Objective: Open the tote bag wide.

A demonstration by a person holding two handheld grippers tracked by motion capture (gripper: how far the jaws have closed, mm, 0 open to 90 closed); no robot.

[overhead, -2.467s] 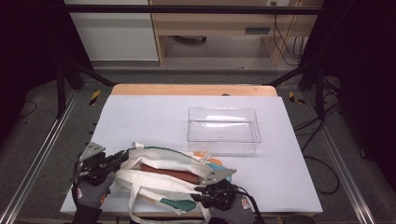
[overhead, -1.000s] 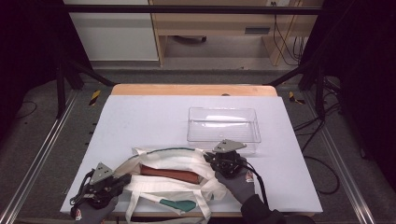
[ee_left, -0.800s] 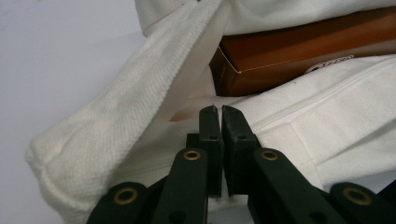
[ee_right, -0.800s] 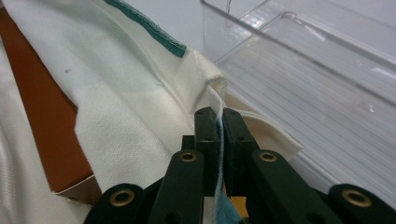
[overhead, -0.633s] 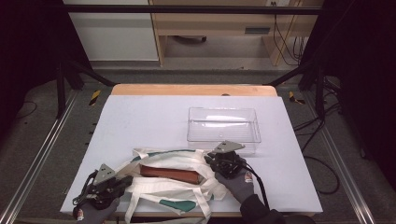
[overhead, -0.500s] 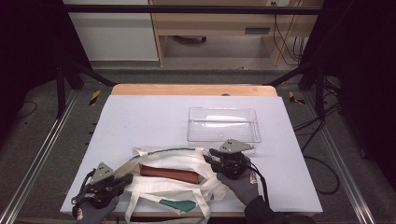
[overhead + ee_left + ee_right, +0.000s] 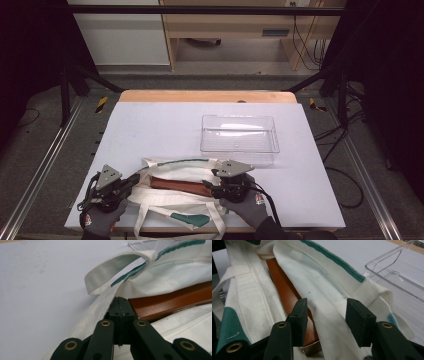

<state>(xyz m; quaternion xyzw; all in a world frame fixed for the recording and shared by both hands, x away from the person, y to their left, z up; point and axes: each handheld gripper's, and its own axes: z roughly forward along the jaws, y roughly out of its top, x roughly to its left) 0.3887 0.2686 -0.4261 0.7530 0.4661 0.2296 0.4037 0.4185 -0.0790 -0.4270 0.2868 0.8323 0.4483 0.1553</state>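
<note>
A white tote bag (image 7: 175, 202) with green trim lies near the table's front edge, its mouth parted over a flat brown item (image 7: 177, 184) inside. My left gripper (image 7: 134, 180) is shut on the bag's left rim; in the left gripper view the pads (image 7: 120, 302) meet at the hem (image 7: 100, 312), beside the brown item (image 7: 170, 302). My right gripper (image 7: 207, 186) is at the bag's right side. Its jaws have just been opening and stand open (image 7: 327, 307). The bag's upper layer (image 7: 329, 277) runs loose between them, above the brown item (image 7: 284, 287).
A clear plastic bin (image 7: 239, 132) stands just behind the bag, right of centre, close to the right gripper (image 7: 397, 275). The bag's loop handles (image 7: 150, 220) trail toward the front edge. Bare white tabletop (image 7: 150, 125) stretches behind and to the left.
My right gripper has let go of the bag's right rim and drawn slightly toward the front edge, so its jaws now stand apart. The left gripper has stayed put, shut on the left rim.
</note>
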